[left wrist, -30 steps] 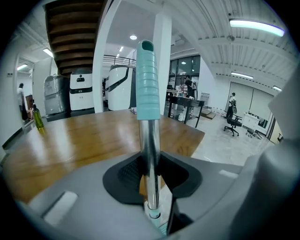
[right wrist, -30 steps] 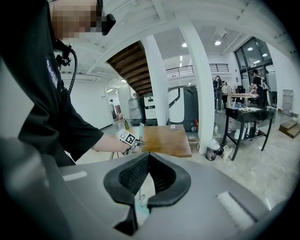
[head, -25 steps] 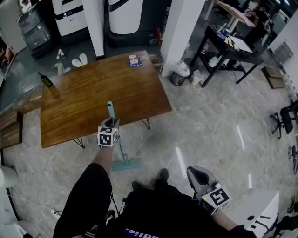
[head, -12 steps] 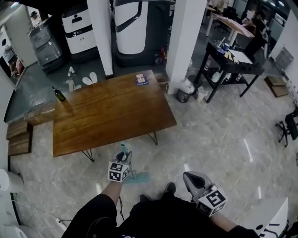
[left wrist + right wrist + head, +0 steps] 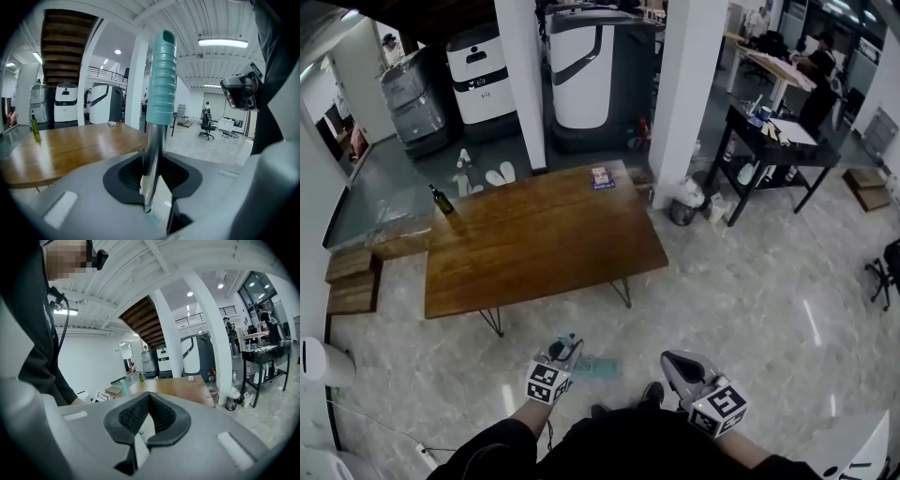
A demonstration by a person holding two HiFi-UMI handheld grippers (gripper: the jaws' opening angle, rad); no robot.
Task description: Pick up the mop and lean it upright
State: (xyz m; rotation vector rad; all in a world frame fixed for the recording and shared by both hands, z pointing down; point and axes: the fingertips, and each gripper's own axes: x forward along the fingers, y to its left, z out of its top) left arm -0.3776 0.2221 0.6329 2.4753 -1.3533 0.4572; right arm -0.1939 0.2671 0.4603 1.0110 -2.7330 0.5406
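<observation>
Marble floor (image 5: 750, 281) surrounds a wooden table (image 5: 534, 246) in an open hall.

1. Left gripper (image 5: 152, 176): the jaws are clamped on the metal shaft of the mop (image 5: 161, 70), just below its teal ribbed grip. The shaft's long axis runs steeply upward, grip end on top, close to upright.
2. Right gripper (image 5: 149, 414): the jaws are closed tip to tip with nothing between them.
3. Position, head view: the left gripper stands just off the table's near edge. The mop head (image 5: 598, 367) lies low beside it, on the side away from the table. Whether it rests on the floor cannot be told. The right gripper sits further along that edge, toward the table's right end, apart from the mop.
4. Judgement: the left hand alone controls the mop, and the right is free to steady the shaft. The table's near edge is the closest support. A white pillar (image 5: 689, 84) stands beyond the table's far right corner.
5. Clearance: open floor lies off the table's right end. The hairpin legs (image 5: 623, 292) under the near edge could catch the mop head.
</observation>
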